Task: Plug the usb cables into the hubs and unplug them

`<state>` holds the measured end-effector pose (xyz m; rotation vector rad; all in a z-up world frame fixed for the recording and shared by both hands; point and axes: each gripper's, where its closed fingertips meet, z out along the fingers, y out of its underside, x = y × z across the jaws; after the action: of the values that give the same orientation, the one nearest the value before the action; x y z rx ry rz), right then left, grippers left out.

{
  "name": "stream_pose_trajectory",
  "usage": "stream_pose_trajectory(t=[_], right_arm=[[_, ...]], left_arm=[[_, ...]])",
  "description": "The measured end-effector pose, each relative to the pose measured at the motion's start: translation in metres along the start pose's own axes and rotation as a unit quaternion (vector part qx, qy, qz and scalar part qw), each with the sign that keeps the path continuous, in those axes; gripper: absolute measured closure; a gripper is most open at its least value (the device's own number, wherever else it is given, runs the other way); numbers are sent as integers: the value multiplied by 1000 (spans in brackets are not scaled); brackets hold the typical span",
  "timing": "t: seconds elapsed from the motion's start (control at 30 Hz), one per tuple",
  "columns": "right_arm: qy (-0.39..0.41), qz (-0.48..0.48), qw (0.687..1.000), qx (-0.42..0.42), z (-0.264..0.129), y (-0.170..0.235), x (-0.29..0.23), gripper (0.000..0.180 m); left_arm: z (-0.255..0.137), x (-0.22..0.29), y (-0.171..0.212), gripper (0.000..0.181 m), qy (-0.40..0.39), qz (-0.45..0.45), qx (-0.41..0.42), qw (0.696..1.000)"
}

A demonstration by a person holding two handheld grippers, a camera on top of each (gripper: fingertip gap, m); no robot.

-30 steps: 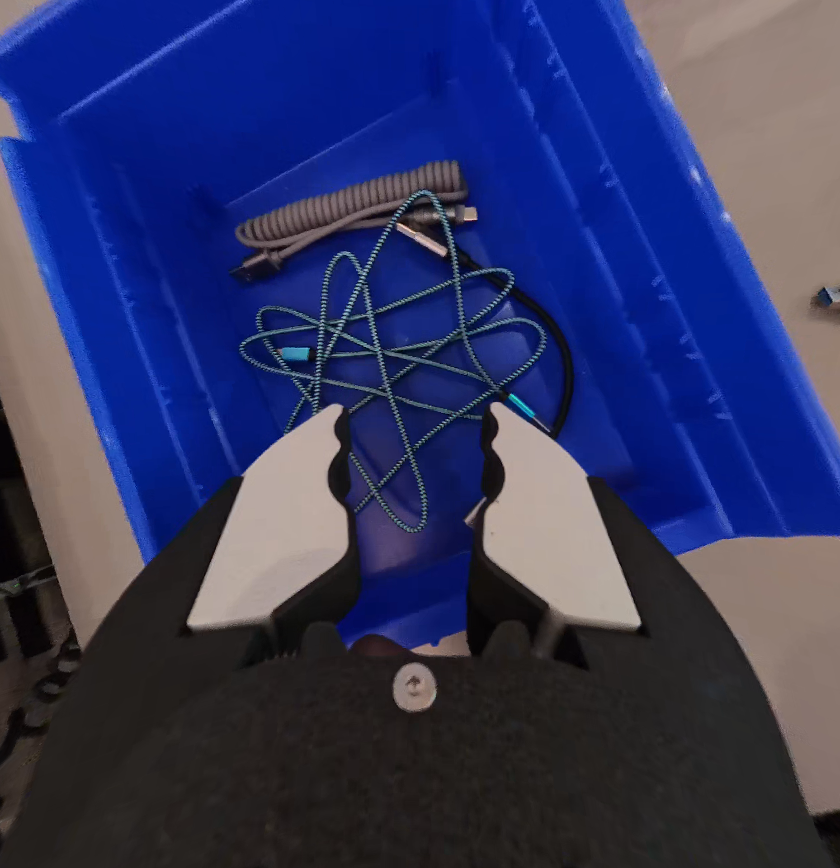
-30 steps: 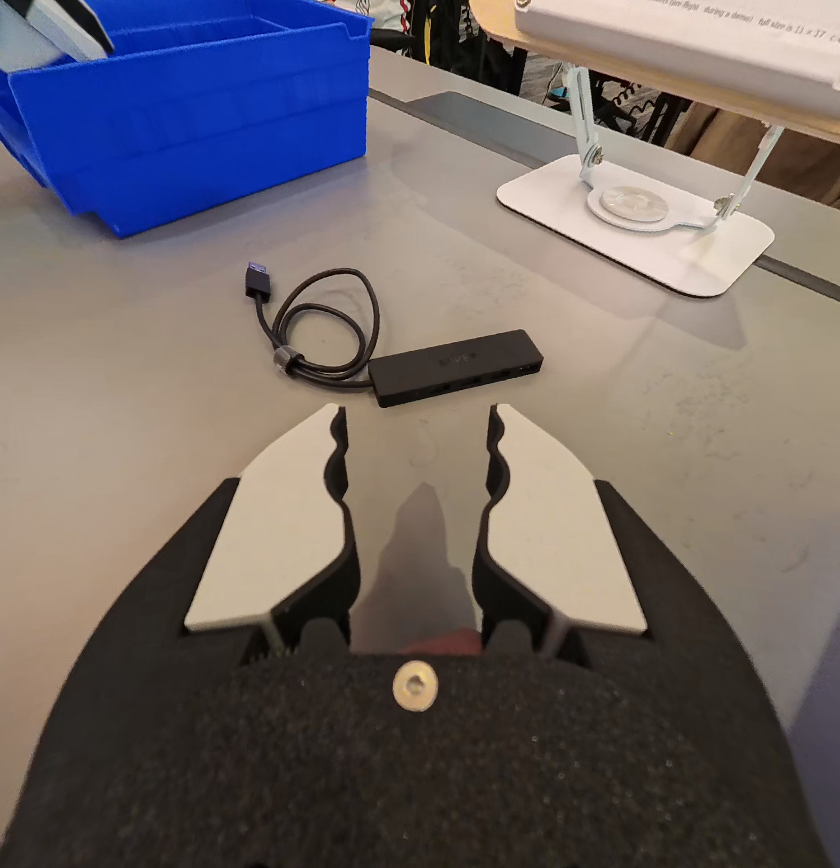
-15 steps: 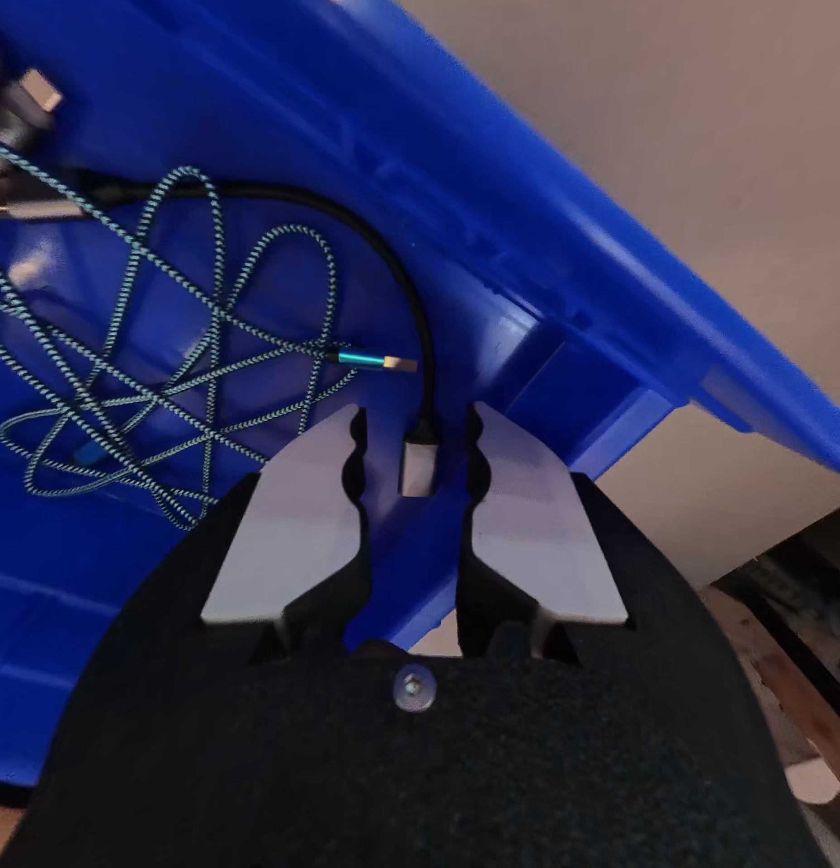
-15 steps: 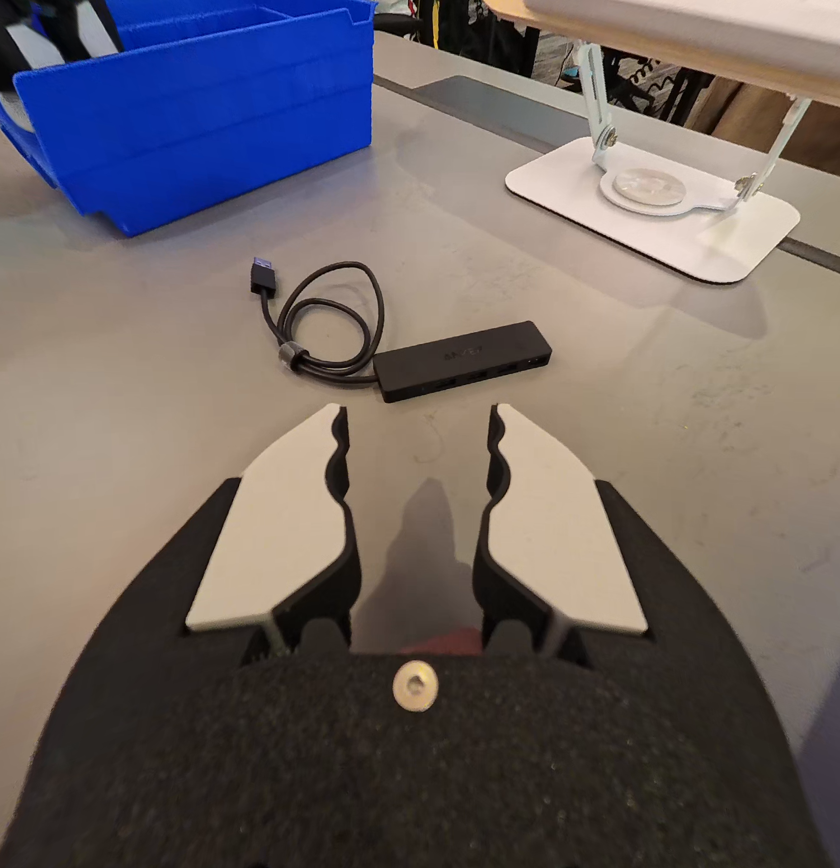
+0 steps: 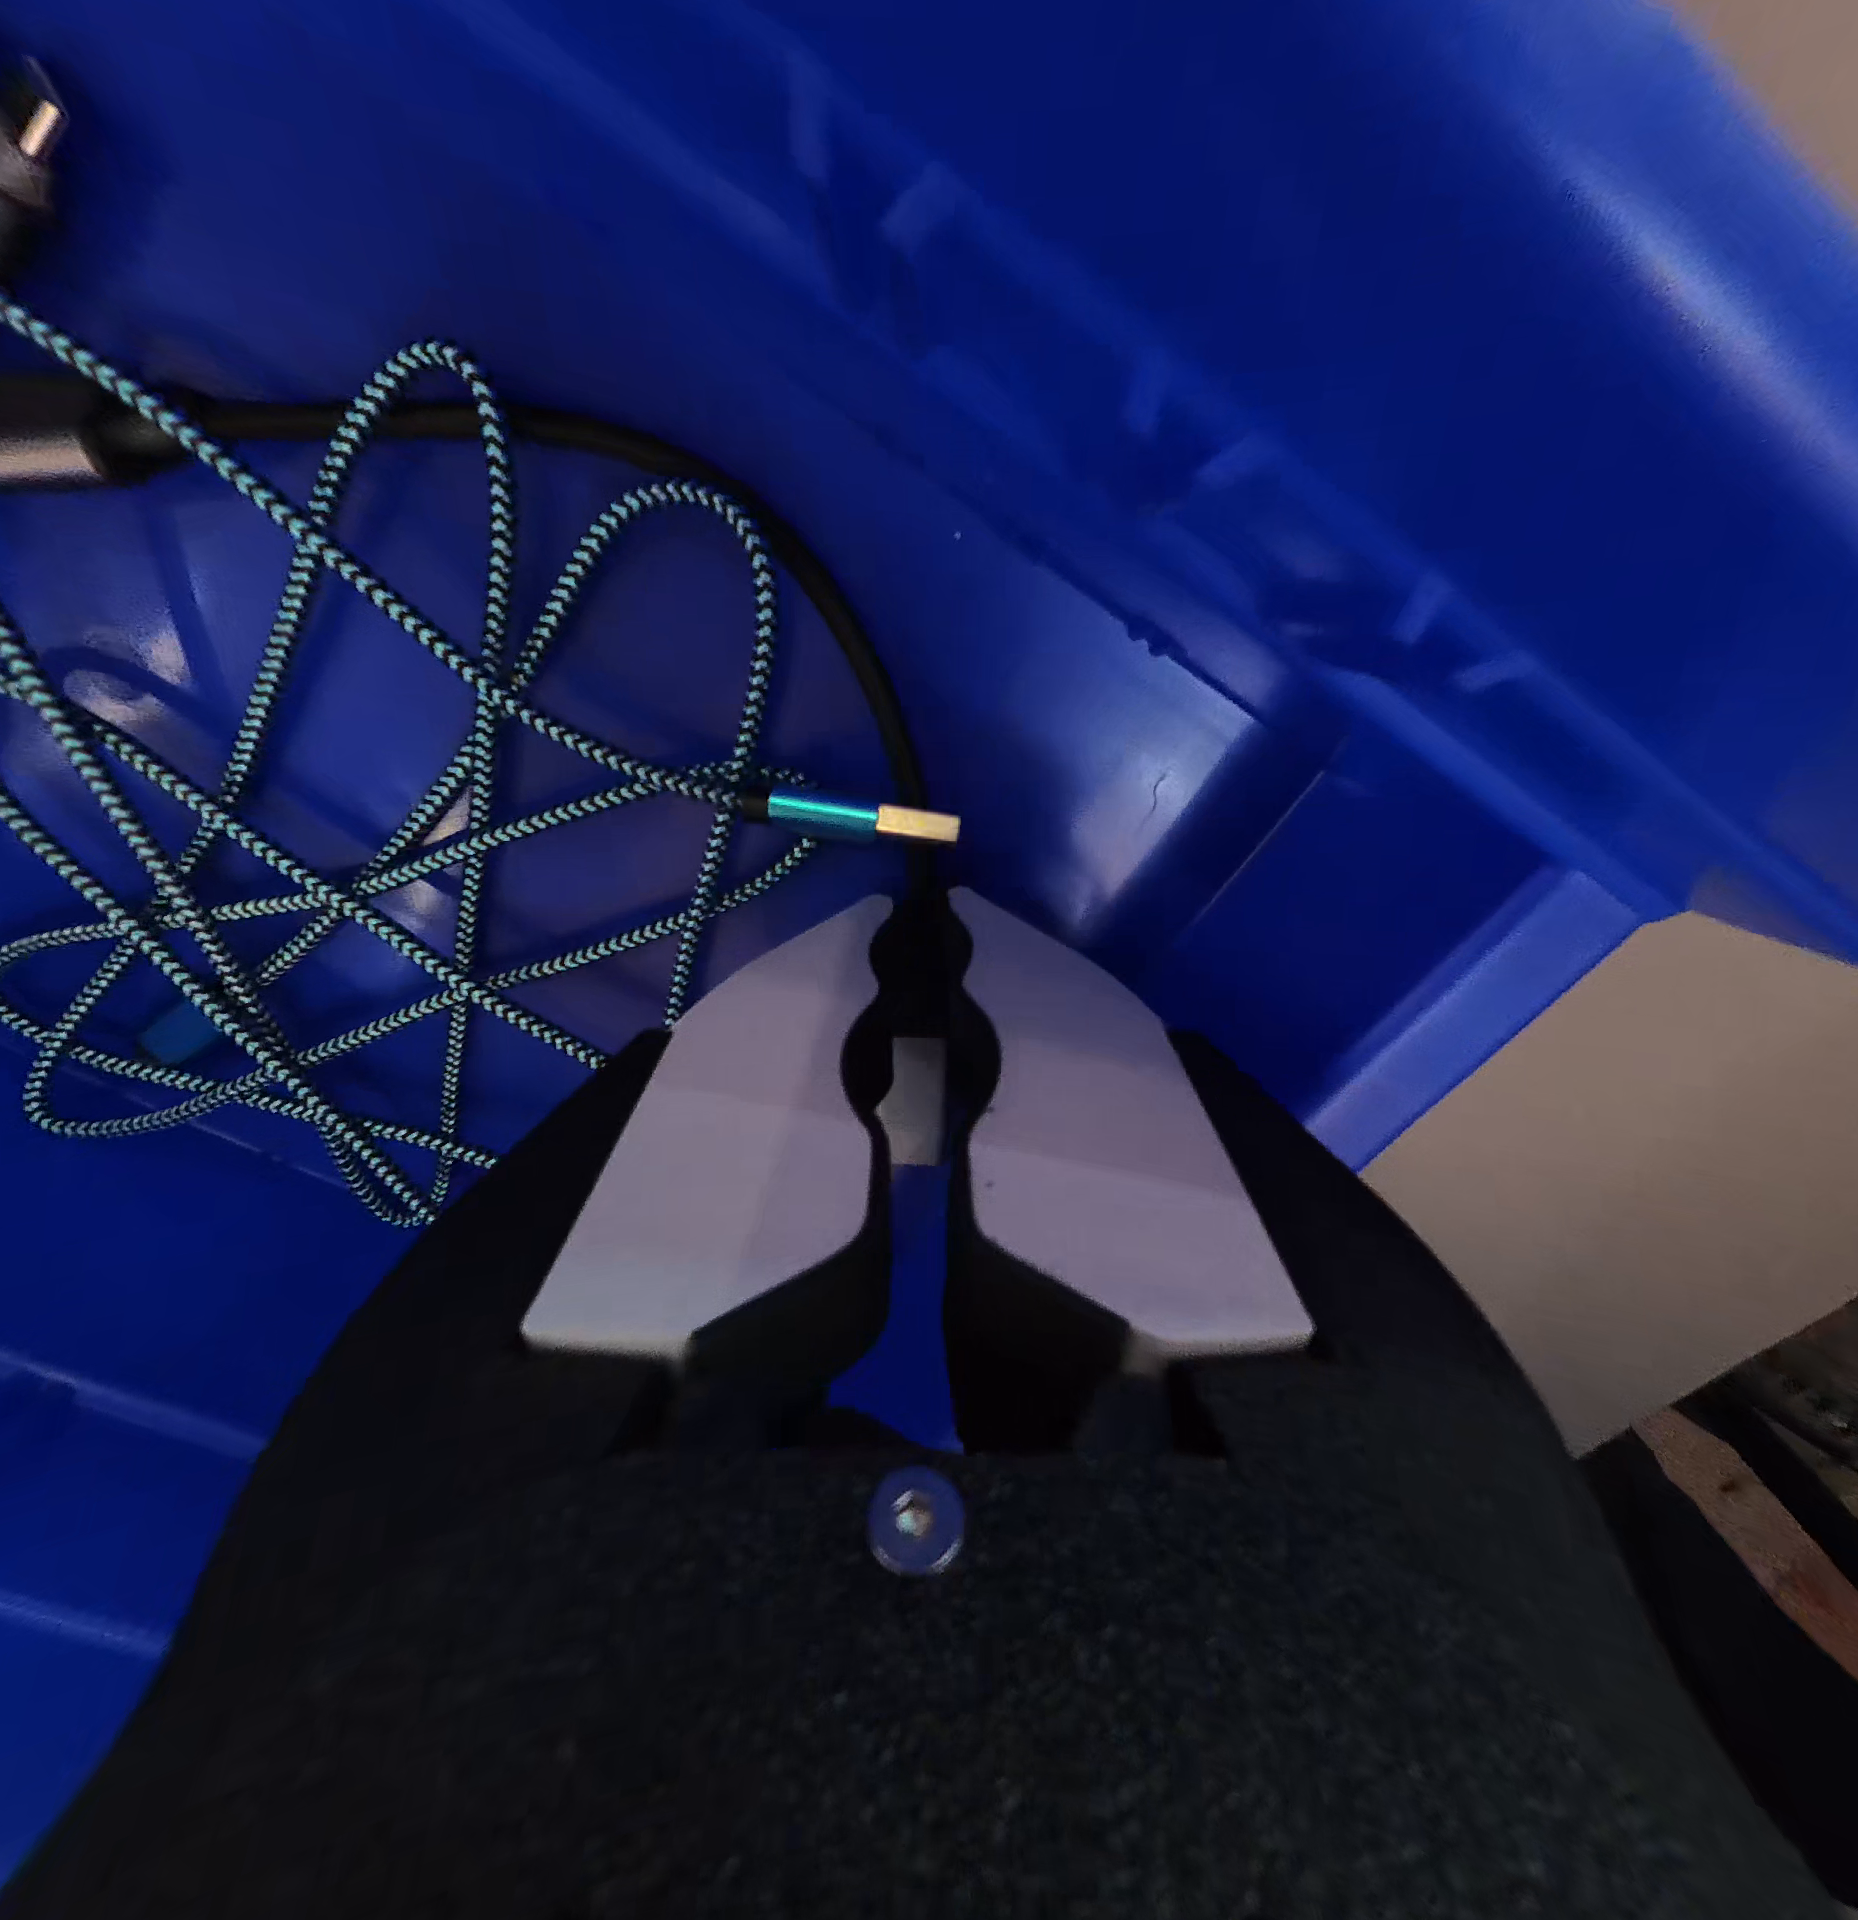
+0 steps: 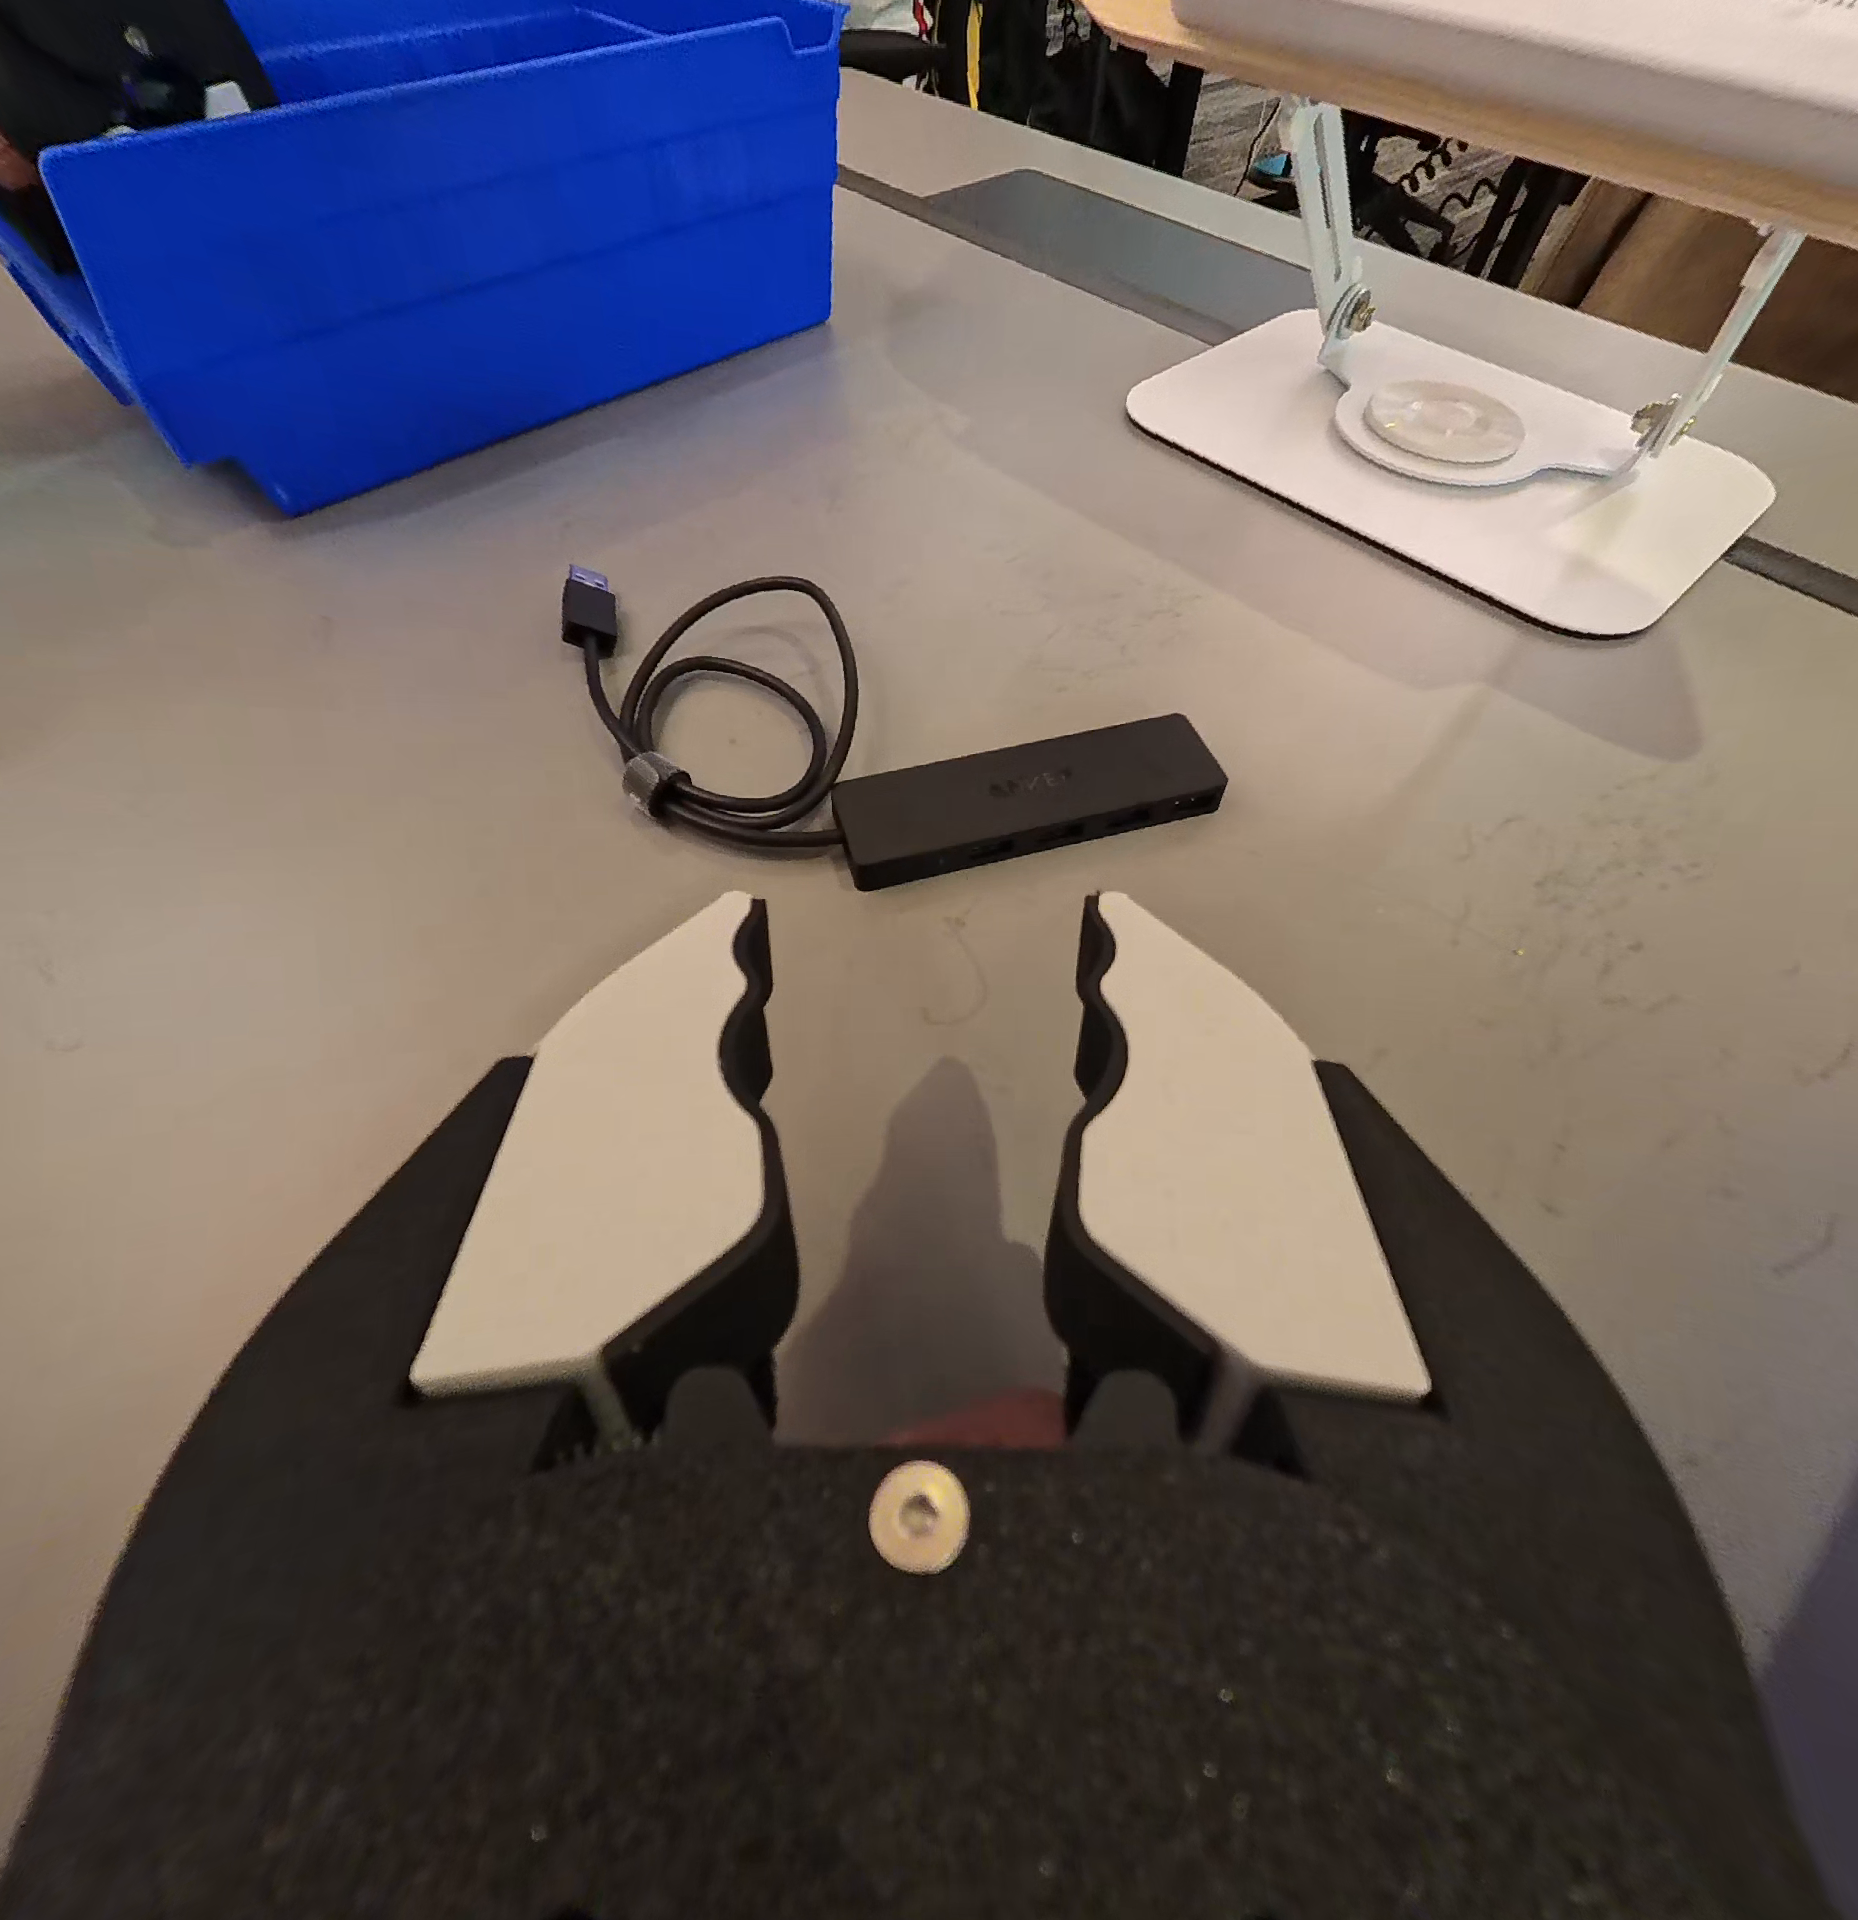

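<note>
Blue bin point(image 5: 1268, 436) at the bench's far left corner holds the cables: a limp teal braided cable point(image 5: 385, 831) tangled in loops, and a black cable point(image 5: 831, 582) curving along the right wall. The left gripper point(image 5: 920, 914) has its jaws clamped on the black cable's silver plug point(image 5: 917, 1101), the rigid part worth holding; the cord itself would likely flop and snag. Mid-bench lies the slim black hub point(image 6: 1029, 795), light and likely to slide. The right gripper point(image 6: 925, 914) hovers before it, jaws apart, empty.
</note>
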<state>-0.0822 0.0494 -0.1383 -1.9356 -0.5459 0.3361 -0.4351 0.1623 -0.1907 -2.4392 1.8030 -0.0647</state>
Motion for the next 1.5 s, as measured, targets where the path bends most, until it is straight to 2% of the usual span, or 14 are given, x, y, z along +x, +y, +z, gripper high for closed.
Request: stream_pose_trajectory(t=[0.1, 0.2, 0.4, 0.67, 0.77, 0.87, 0.97, 1.1, 1.23, 1.43, 1.5], right_arm=[[-1, 2, 1000, -2, 0, 0, 0, 123], [-2, 3, 1000, -3, 1, 1, 0, 124], [-1, 2, 1000, -3, 0, 1, 0, 124], [2, -1, 1000, 1, 0, 0, 0, 124], [3, -2, 1000, 3, -1, -1, 0, 124], [4, -4, 1000, 4, -1, -1, 0, 125], [5, -7, 1000, 4, -1, -1, -1, 124], [1, 1, 1000, 9, -4, -1, -1, 125], [-2, 8, 1000, 13, -5, -2, -1, 125], [-3, 9, 1000, 12, -4, -2, -1, 125], [-4, 9, 1000, 12, -4, -2, -2, 125]], left_arm=[[-4, -4, 5, 176, -14, 2, 7, 1000], [-27, -2, -1, 176, -1, -10, 56, 998], [-112, 4, -29, 177, -1, -15, 198, 980], [-224, 19, -65, 177, -30, -2, 369, 929], [-250, 31, -80, 177, -56, 12, 401, 914], [-261, 58, -93, 177, -46, 33, 418, 906], [-246, 100, -98, 176, -25, 53, 431, 901], [-179, 163, -105, 177, -11, 82, 416, 906], [-121, 212, -114, 177, 42, 87, 410, 907], [-60, 243, -99, 176, 122, 94, 349, 925], [-43, 241, -87, 176, 122, 100, 314, 936]])
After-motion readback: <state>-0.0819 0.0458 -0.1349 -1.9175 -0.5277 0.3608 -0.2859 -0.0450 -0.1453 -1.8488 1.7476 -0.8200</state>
